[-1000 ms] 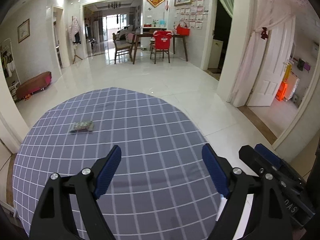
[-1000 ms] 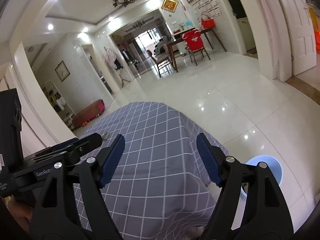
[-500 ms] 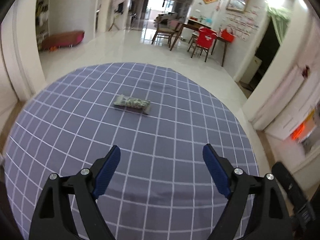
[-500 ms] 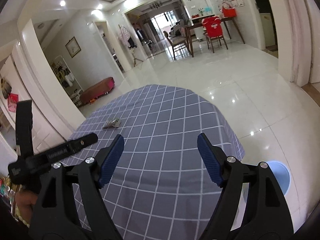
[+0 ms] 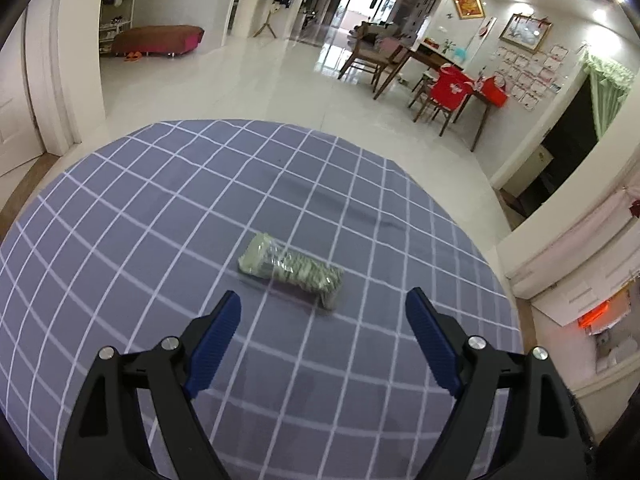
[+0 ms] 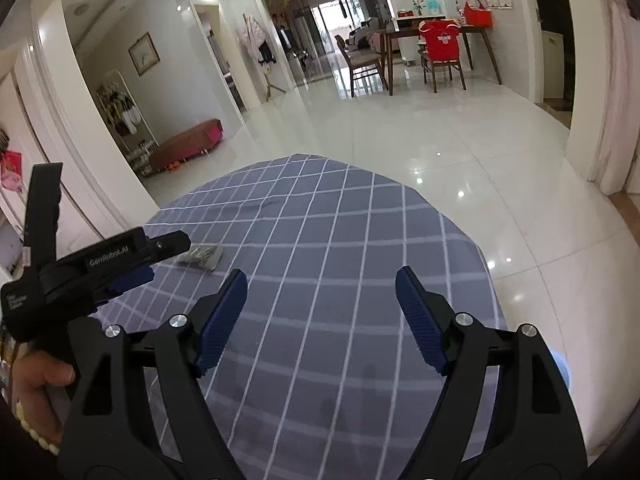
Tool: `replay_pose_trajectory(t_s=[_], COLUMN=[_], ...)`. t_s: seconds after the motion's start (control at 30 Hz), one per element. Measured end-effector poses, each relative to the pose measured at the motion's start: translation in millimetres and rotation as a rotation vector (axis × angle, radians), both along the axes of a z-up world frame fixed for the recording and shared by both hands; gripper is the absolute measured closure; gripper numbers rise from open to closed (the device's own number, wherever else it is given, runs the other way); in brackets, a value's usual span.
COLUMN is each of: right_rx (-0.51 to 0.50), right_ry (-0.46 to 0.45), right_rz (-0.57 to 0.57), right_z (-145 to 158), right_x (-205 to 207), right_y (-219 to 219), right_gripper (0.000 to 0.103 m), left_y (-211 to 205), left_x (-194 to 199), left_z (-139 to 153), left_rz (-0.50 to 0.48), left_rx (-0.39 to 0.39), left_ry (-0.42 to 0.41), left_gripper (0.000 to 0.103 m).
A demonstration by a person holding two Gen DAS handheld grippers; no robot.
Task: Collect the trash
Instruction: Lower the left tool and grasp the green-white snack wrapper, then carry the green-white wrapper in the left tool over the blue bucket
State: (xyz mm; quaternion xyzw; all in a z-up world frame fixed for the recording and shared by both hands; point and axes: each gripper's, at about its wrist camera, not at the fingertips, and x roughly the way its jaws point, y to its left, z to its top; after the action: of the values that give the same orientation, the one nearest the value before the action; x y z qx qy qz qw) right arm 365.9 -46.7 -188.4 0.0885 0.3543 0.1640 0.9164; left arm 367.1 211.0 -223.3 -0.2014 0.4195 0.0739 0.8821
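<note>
A crumpled greenish clear plastic wrapper (image 5: 290, 266) lies on a round table under a grey-blue checked cloth (image 5: 160, 200). My left gripper (image 5: 323, 299) hovers open just short of the wrapper, angled down, with nothing between its blue pads. In the right wrist view the wrapper (image 6: 202, 256) lies at the left, partly behind the left gripper (image 6: 160, 260), which a person's hand (image 6: 40, 380) holds. My right gripper (image 6: 321, 276) is open over bare cloth (image 6: 340, 220), to the right of the wrapper and apart from it.
A sliver of a light blue bin (image 6: 560, 366) shows on the floor past the table's right edge. Glossy white tiles surround the table. Far behind stand a dining table with chairs (image 6: 436, 52) and a low bench (image 6: 188, 144).
Both grippers have swept leftward across the table. The wrapper has gone from far left in the left view to just ahead of its open jaws. The left gripper has rolled.
</note>
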Motion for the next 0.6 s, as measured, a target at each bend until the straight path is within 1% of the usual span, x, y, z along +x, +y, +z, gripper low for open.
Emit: replay_pose_trajectory(t_s=[0.1, 0.27, 0.3, 0.33, 0.4, 0.43, 0.47, 0.5, 0.6], right_rx=[-0.01, 0.008, 0.012, 0.014, 0.021, 0.029, 0.035, 0.042, 0.046], right_ry=[0.02, 0.017, 0.016, 0.014, 0.012, 0.017, 0.019, 0.025, 0.035], right_rz=[-0.001, 0.006, 0.009, 0.011, 0.017, 0.019, 0.019, 0.02, 0.033], right_z=[-6, -4, -4, -4, -4, -5, -7, -8, -10], right_x=[20, 30, 31, 31, 31, 31, 30, 28, 21], right_y=[8, 16, 16, 17, 18, 18, 19, 20, 29], right_gripper=[0.027, 0.027, 0.027, 0.027, 0.027, 0.027, 0.027, 0.027, 0.027], left_y=[0, -1, 0, 0, -3, -3, -1, 2, 13], left_x=[14, 31, 35, 35, 37, 36, 36, 34, 23], left_z=[-9, -21, -24, -23, -23, -23, -23, -22, -20], left_rz=[0.012, 0.023, 0.03, 0.036, 0.039, 0.042, 0.038, 0.026, -0.018], left_rx=[0.009, 0.061, 0.07, 0.107, 0.186, 0.213, 0.214, 0.206, 0.161], left_ry=[0.02, 0.065, 0.076, 0.076, 0.105, 0.115, 0.116, 0.111, 0.09], left_gripper=[0.02, 0.022, 0.031, 0.04, 0.067, 0.072, 0.075, 0.081, 0.083])
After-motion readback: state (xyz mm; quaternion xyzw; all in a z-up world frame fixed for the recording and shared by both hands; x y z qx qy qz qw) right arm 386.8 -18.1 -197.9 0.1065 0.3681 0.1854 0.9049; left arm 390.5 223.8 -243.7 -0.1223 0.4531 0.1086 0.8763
